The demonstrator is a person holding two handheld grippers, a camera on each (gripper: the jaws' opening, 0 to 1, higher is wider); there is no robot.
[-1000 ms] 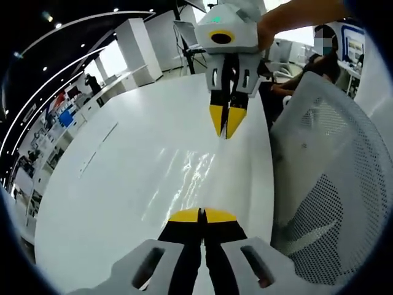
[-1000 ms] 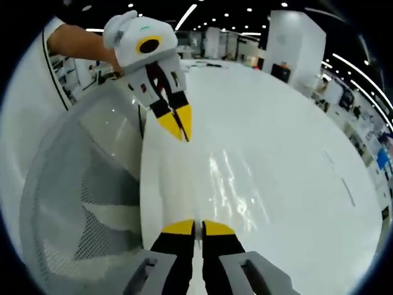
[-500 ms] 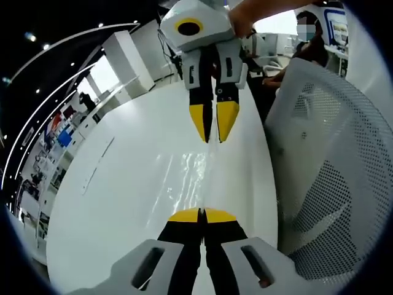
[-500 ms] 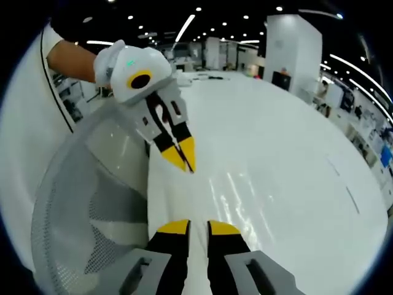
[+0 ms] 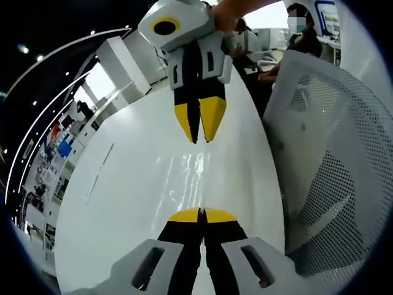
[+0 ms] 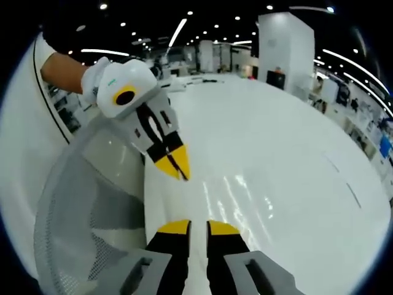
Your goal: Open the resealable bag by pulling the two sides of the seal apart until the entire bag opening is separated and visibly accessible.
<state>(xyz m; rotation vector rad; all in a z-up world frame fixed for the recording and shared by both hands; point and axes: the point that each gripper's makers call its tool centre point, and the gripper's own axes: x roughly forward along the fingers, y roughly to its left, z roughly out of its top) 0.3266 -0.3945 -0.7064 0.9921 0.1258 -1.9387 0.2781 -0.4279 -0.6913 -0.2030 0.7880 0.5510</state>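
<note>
The clear, glossy resealable plastic bag [image 5: 195, 175] lies flat on the white tabletop [image 5: 123, 203], stretched between the two grippers; it shows mainly as wrinkled glare. In the left gripper view, the left gripper [image 5: 202, 214] rises from the bottom with its yellow-tipped black jaws pressed together, clenched on the near edge of the bag directly ahead of the tips. Beyond those jaws, the right gripper [image 5: 199, 140] points back toward them, its jaws standing slightly parted just past the far edge of the bag; whether they touch the film cannot be told. In the right gripper view, the right gripper [image 6: 199, 227] shows a clear gap between its two jaws, released, with the bag [image 6: 236, 200] lying ahead of and to the right of its tips. The left gripper [image 6: 177, 171] enters from the upper left of that view, its tips closed together on the bag, ahead and slightly left of the right jaws. A white perforated mesh chair back [image 5: 334, 160] stands to the right of the left jaws, beside the tabletop edge.
</note>
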